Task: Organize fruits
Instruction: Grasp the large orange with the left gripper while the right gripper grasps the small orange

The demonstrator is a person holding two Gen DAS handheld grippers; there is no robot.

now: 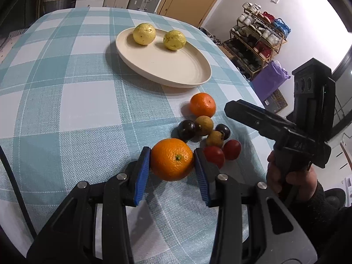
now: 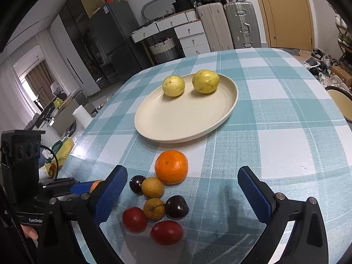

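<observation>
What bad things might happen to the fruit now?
1. The left gripper pinches the big orange only at its round sides, so it might slip out when lifted.
2. The red tomatoes sit right beside one finger; moving the orange may bump them, and they could roll toward the table edge.
3. The two yellow-green fruits on the plate may roll if the orange lands hard.

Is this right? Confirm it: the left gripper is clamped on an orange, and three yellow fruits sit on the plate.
Not quite: the plate holds two yellow fruits, not three, as the right wrist view shows. The left gripper is indeed clamped on an orange.
</observation>
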